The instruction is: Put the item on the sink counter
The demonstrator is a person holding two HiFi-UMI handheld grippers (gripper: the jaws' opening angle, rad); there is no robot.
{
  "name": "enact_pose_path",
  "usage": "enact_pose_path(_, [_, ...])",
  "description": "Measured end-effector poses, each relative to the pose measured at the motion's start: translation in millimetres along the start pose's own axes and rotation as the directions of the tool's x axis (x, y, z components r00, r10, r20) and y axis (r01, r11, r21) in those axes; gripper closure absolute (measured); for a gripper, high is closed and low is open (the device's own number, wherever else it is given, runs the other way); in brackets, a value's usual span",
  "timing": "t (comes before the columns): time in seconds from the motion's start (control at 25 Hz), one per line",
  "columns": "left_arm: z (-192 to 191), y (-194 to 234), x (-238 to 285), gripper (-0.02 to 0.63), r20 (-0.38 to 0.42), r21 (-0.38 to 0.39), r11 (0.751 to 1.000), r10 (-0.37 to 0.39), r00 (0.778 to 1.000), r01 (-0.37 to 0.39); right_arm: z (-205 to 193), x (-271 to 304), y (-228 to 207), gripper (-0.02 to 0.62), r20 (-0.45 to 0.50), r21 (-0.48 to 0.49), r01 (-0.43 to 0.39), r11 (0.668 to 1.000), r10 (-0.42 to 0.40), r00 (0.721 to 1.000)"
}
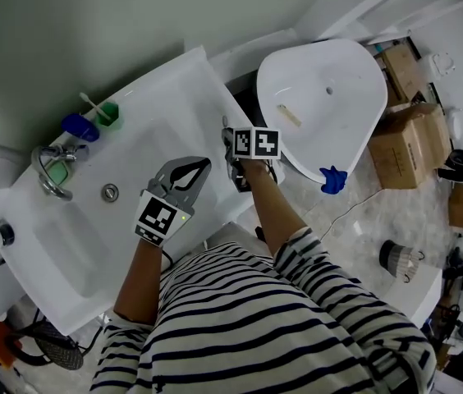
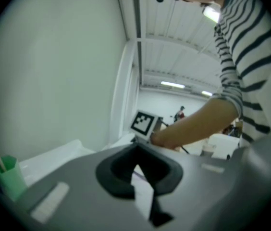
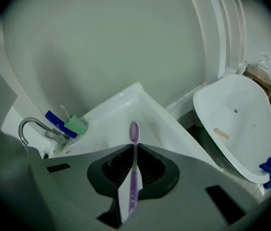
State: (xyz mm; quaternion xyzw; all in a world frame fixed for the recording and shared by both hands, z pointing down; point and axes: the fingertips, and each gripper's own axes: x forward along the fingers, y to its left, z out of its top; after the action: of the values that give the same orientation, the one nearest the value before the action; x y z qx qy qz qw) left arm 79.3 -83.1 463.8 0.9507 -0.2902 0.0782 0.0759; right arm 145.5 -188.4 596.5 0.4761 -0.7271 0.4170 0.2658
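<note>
The right gripper [image 3: 134, 150] is clamped narrow on a toothbrush [image 3: 134, 186]. This is a slim plastic stick with a purple and white handle lying along the slot between the dark, ribbed pads. Its oval, pinkish bristle head pokes out just past the jaw tips. The jaw bodies around it are smooth matt grey with black recesses.

Ahead of those tips and below them lies the sink counter [image 3: 121, 105], glossy white with a sharp corner pointing towards the gripper. Whether the brush touches it cannot be told.

Further ahead and to the left of the gripper stands a mint-green plastic cup [image 3: 76, 125] with a pale stick in it. Just beside the cup is a blue object [image 3: 54, 118], and left of both is a curved, shiny chrome faucet [image 3: 32, 126].

To the gripper's right sits a second white basin [image 3: 236, 109], rounded and smooth, with a crumpled blue cloth [image 3: 270, 170] on its near rim. Brown cardboard boxes [image 1: 408, 134] lie beyond it.

The left gripper [image 2: 136, 170] is over the sink bowl, to the left of the right one. Its tips are drawn together with nothing between them, and only a thin wedge of pale surface shows behind them.

Each gripper carries a cube printed with black-and-white square markers. The person's shirt [image 1: 256, 327] has dark and white stripes.
</note>
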Motion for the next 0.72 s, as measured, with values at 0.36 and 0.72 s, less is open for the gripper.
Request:
enact_pose_path(0.36, [6,15,-22,0.599,0.011,-0.007,0.995,0.098,0.995,-0.098,64,-16,70,0.566,0.133,-0.124,-0.130,0.984,0.147,0.980])
enact_pose_path(0.72, [8,26,-50,0.598,0.013,-0.004,0.983,0.185,0.983,-0.185,102,-33,140,0.566,0.210,-0.237,-0.246,0.940,0.296,0.932])
